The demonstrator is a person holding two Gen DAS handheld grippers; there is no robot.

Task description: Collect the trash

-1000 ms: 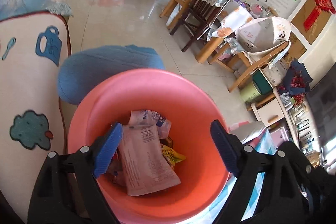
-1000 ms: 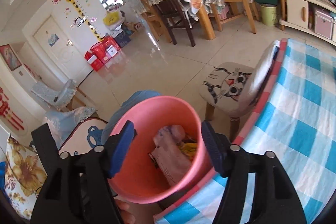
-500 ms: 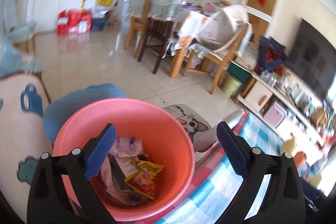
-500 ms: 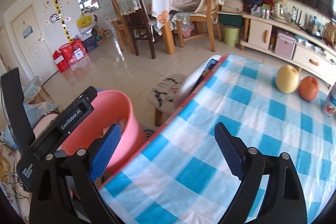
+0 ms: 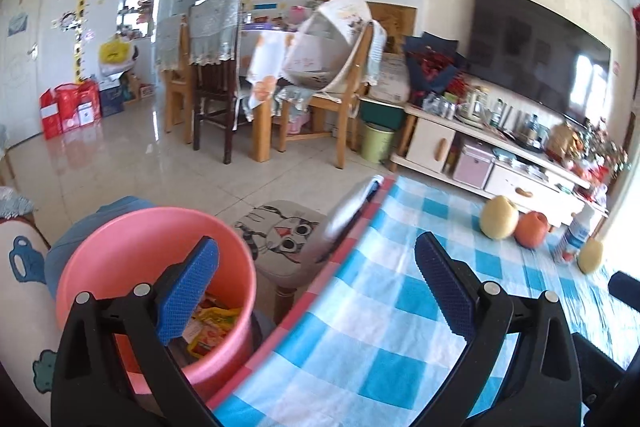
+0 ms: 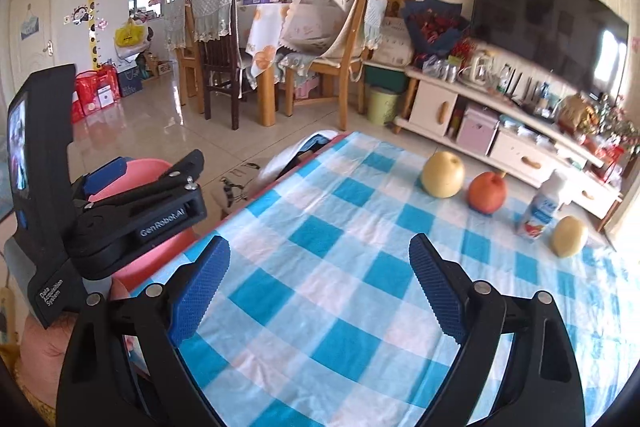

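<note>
"GenRobot.AI" in white on the left claw [image 6: 116, 167] side, "Data Acquisition System" on its black handle, left of the right claw [image 6: 320, 283]

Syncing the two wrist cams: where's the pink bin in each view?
Left wrist: pink bin lower left, beside the table's edge, wrappers inside.
Right wrist: pink bin at mid-left, mostly hidden behind the left gripper.
Shared landmark: red apple on the checked tablecloth.
</note>
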